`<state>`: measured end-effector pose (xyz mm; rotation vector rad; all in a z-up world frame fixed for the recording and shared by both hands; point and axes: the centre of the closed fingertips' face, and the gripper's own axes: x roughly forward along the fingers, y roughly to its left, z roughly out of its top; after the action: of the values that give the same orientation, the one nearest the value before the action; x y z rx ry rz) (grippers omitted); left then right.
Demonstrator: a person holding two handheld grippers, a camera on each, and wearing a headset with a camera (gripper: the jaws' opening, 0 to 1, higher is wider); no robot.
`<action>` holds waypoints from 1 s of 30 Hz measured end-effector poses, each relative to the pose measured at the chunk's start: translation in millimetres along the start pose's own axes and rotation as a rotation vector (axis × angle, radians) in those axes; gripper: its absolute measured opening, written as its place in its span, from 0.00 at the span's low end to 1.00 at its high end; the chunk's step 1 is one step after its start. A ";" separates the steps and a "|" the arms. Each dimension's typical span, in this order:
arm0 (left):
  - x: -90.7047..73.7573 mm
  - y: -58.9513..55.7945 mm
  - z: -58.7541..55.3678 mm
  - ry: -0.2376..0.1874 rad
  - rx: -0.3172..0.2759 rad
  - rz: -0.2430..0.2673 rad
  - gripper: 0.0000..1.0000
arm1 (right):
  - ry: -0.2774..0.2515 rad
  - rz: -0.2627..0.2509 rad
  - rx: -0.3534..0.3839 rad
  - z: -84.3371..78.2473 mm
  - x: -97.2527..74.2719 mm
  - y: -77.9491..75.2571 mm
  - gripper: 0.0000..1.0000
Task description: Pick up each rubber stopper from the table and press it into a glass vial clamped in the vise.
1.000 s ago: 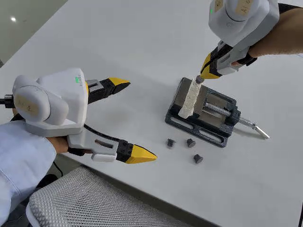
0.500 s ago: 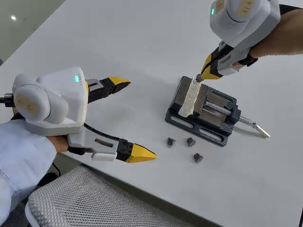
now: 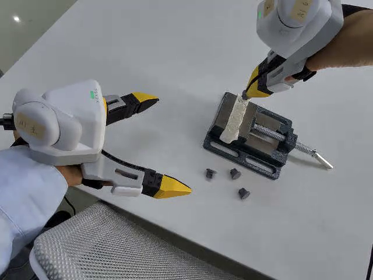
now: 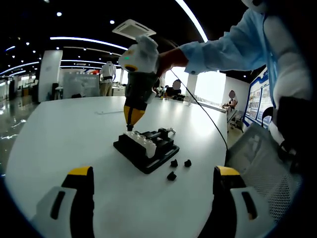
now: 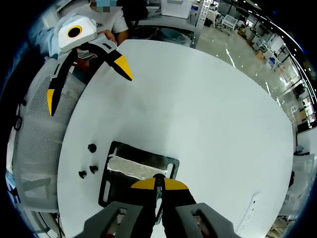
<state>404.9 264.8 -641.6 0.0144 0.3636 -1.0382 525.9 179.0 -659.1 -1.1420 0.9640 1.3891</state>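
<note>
Far left in the head view: left gripper (image 3: 165,144), jaws spread wide, gripping nothing, above the white surface (image 3: 145,46), yellow tips pointing right toward the vise. Same gripper at upper left of the right gripper view (image 5: 88,89), likewise spread wide. In its own view (image 4: 153,173), one yellow-capped jaw at each bottom corner, bare surface between. Below it in the head view, at the near edge of the surface: grey mesh chair back (image 3: 116,251). Next to the right: three loose dark rubber stoppers (image 3: 235,174) (image 5: 93,169) (image 4: 174,162) on the surface, just in front of the vise. Two side by side, third a bit nearer and further right, none touching each other or the vise. Then the black vise (image 3: 250,146) (image 5: 114,188) (image 4: 143,156), flat on the surface, clamped on a row of glass vials (image 3: 233,122) (image 5: 133,168) (image 4: 148,144). Vials upright, packed side by side, whitish and translucent; count, contents and already-stoppered or not: can't tell at this resolution. Above the far end of that row: right gripper (image 3: 247,94) (image 5: 158,183) (image 4: 130,121), angled down from upper right, jaws closed with only a thin slit between the yellow tips, tips right at the top of the end vial. Small dark bit at the tip in the head view; stopper or jaw edge: can't tell. Far right: silver screw handle (image 3: 312,154) sticking out of the vise over bare surface.
</note>
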 end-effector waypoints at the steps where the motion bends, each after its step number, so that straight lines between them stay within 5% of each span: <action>1: 0.2 0.1 0.3 0.000 0.002 0.000 0.99 | 0.002 -0.001 -0.007 -0.2 0.1 0.1 0.00; 30: 1.7 7.1 7.8 0.001 0.028 0.006 0.99 | 0.026 0.008 0.018 -1.6 2.2 0.4 0.00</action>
<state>413.9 265.6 -635.9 0.0413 0.3495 -1.0376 525.8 177.9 -661.6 -1.1469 0.9982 1.3722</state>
